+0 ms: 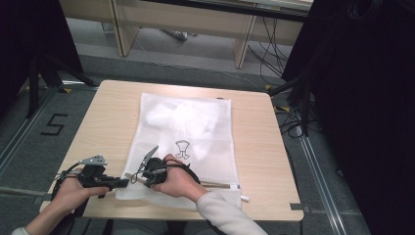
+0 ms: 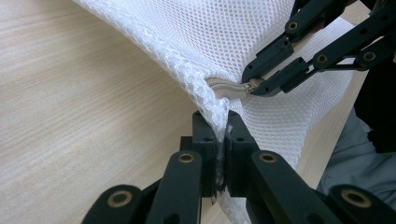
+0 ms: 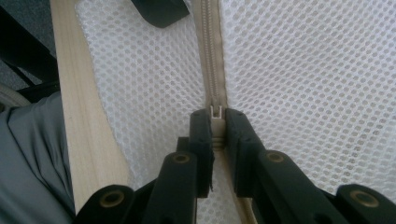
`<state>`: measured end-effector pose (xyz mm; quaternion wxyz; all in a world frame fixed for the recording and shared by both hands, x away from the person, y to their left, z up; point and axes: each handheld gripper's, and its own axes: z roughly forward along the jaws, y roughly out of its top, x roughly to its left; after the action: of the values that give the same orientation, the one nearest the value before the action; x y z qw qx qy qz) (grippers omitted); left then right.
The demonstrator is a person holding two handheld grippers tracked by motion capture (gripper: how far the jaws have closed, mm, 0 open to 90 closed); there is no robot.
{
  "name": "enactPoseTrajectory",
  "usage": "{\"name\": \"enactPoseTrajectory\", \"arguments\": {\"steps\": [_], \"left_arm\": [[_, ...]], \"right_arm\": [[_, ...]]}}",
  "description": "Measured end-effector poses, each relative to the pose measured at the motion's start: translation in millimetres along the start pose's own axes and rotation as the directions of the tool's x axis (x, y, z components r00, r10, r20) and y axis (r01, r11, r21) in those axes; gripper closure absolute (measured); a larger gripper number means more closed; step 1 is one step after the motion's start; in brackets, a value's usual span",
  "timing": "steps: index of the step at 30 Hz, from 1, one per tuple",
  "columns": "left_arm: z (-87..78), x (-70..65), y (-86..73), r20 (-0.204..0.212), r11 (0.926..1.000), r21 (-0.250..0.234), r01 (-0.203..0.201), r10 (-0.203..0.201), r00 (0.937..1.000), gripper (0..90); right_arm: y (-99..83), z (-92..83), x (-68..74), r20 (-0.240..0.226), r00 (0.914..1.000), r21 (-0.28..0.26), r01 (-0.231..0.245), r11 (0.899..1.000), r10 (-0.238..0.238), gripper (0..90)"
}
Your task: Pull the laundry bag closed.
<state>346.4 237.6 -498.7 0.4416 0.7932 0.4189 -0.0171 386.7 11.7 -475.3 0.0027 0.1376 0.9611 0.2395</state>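
Observation:
A white mesh laundry bag (image 1: 195, 132) with white cloth inside and a small black drawing lies flat on the wooden table (image 1: 259, 147). Its beige zipper (image 3: 212, 56) runs along the near edge. My left gripper (image 2: 222, 123) is shut on the bag's mesh corner, just past the zipper's end. My right gripper (image 3: 216, 119) is shut on the zipper pull (image 3: 215, 112), a short way from the left one. In the high view both grippers meet at the bag's near left corner, the left gripper (image 1: 123, 182) beside the right gripper (image 1: 133, 176).
The table's near edge (image 3: 88, 140) runs close beside the zipper. A grey sleeve (image 3: 32, 168) hangs below it. Cables (image 1: 288, 122) trail on the floor at the right, wooden furniture legs (image 1: 242, 44) stand behind the table, and dark curtains flank both sides.

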Motion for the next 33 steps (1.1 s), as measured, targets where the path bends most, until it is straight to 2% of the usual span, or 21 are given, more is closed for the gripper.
{"name": "enactPoseTrajectory", "arguments": {"steps": [2, 3, 6, 7, 16, 17, 26, 28, 33], "left_arm": [[0.0, -0.3, -0.2, -0.007, 1.0, -0.004, 0.001, -0.001, 1.0, 84.9], [0.1, 0.5, -0.1, 0.006, 1.0, 0.001, 0.0, 0.0, 1.0, 84.9], [0.4, -0.3, -0.4, -0.009, 1.0, -0.005, 0.0, 0.0, 1.0, 84.9], [0.2, 0.8, -0.2, 0.009, 1.0, 0.001, 0.0, 0.0, 1.0, 84.9], [0.2, 0.9, -0.5, 0.004, 1.0, 0.004, 0.002, -0.002, 1.0, 85.0], [0.2, 1.0, -0.5, 0.001, 1.0, 0.004, 0.002, -0.002, 1.0, 85.0], [0.3, 1.4, -0.6, -0.004, 1.0, 0.002, 0.003, -0.003, 1.0, 84.9], [0.5, 1.5, -0.7, -0.002, 1.0, 0.004, 0.005, -0.005, 1.0, 84.9], [0.7, 1.8, -0.7, -0.001, 1.0, 0.004, 0.006, -0.006, 1.0, 84.9]], "right_arm": [[-0.9, 0.6, -0.5, 0.003, 1.0, 0.001, 0.004, 1.0, -0.004, 82.6], [-1.5, 1.2, -0.8, 0.006, 1.0, 0.0, 0.004, 1.0, -0.004, 82.6], [-1.8, 0.6, -0.8, 0.0, 1.0, 0.002, -0.002, 1.0, 0.002, 82.6], [-1.6, 0.4, -1.0, -0.001, 1.0, 0.002, -0.002, 1.0, 0.002, 82.6], [-3.3, 0.4, -2.2, -0.009, 1.0, 0.001, 0.002, 1.0, -0.002, 82.6], [-4.1, -0.4, -1.9, -0.005, 0.9999, 0.003, -0.009, 1.0, 0.009, 82.6], [-8.6, -2.6, -4.1, 0.005, 1.0, 0.012, -0.008, 1.0, 0.008, 82.6], [-9.7, -2.6, -3.3, 0.009, 0.9997, 0.011, -0.024, 1.0, 0.024, 82.6], [-10.7, -3.3, -4.8, 0.007, 1.0, 0.006, -0.005, 1.0, 0.005, 82.6]]}}
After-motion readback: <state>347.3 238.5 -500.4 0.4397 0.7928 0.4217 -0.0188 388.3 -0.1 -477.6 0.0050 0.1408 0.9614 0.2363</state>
